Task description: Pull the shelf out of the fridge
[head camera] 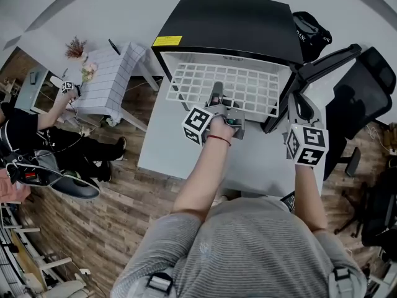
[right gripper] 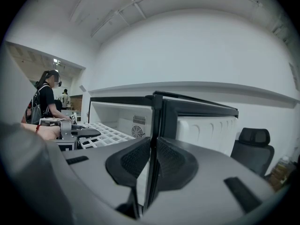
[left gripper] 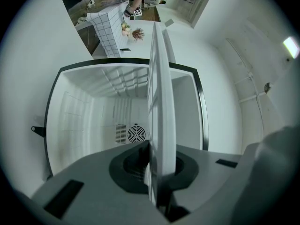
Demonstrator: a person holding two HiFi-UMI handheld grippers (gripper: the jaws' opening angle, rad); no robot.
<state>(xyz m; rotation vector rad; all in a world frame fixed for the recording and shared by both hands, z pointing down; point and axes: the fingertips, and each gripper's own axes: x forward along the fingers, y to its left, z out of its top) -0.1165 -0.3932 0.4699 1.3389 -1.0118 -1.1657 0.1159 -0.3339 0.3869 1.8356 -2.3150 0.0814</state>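
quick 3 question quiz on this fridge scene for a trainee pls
1. True or false: the left gripper is clamped on the white wire grid shelf.
2. What is the right gripper shut on?
A) a black office chair
B) the edge of the open door of the black mini fridge
C) nothing
3. Fill in: the shelf's front part sticks ___ of the fridge.
Key: 1 true; 2 B; 3 out.

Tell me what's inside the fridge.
A white wire shelf, sticking partly out, and a round fan grille on the back wall. The shelf and the left gripper cover part of the interior.
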